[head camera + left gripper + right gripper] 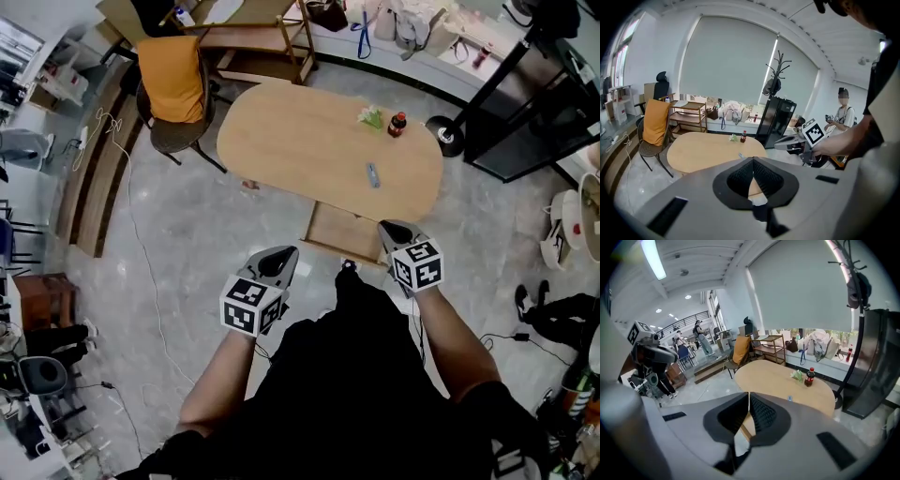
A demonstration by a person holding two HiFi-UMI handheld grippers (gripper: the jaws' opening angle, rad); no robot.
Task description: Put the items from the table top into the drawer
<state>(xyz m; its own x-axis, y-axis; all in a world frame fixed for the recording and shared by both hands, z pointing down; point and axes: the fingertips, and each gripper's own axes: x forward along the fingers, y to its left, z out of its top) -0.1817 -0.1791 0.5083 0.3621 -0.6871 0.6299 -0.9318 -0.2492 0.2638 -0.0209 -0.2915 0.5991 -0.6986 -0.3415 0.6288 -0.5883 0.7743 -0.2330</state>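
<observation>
Risk I see: my left tongs (282,260) and right tongs (391,229) are both shut and empty, short of the counter (291,131), and the bottle (397,124) standing near the counter's far edge could topple if I reach in without opening them

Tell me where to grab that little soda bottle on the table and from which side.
Probably grip the soda bottle around its dark body, below the red cap, coming level from the near side. It stands upright, with a green item close on its left in the head view.
</observation>
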